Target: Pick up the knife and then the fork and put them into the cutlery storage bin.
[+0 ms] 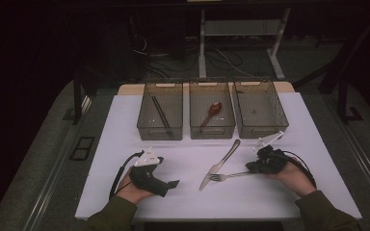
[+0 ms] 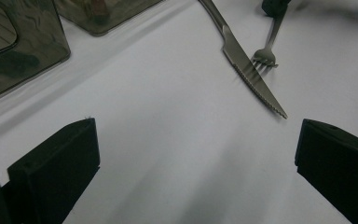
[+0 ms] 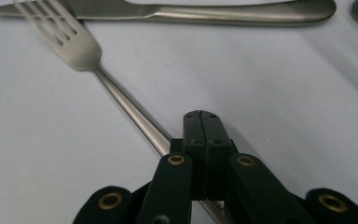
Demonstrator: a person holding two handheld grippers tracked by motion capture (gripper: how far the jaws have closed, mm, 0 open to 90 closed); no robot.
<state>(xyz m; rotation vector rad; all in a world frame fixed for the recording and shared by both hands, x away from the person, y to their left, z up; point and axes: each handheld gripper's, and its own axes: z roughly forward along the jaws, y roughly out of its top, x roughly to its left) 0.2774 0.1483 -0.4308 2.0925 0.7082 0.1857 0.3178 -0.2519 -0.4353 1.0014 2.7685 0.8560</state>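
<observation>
R gripper [image 3: 204, 122] is seen clamped fully shut on the handle of the fork [image 3: 77, 44], w/ the fingers [image 3: 193, 135] pressed together over the shaft near its rear end. Fork lies at mid-worktop [image 1: 183, 202], tines just touching or overlapping the blade of the knife [image 1: 220, 164], which is laid diagonally in front of the three bins. L gripper [image 2: 196, 154] is held w/ fingers [image 2: 60, 163] spread wide, nothing between them, resting near the front-left of the worktop, well apart from the cutlery.

Step in hand is judged to be lifting the fork for sorting: chopsticks are seen in the left bin [image 1: 160, 126], a spoon in the middle bin [image 1: 212, 127], so the right bin [image 1: 261, 126] is prob. the target.

To be done well:
- grip kept firm, since a thin handle held near the end may pivot
- fork raised straight up first, so the tines are freed w/o dragging the knife
- bin wall cleared before lowering
- fork released low inside the bin, not dropped.
</observation>
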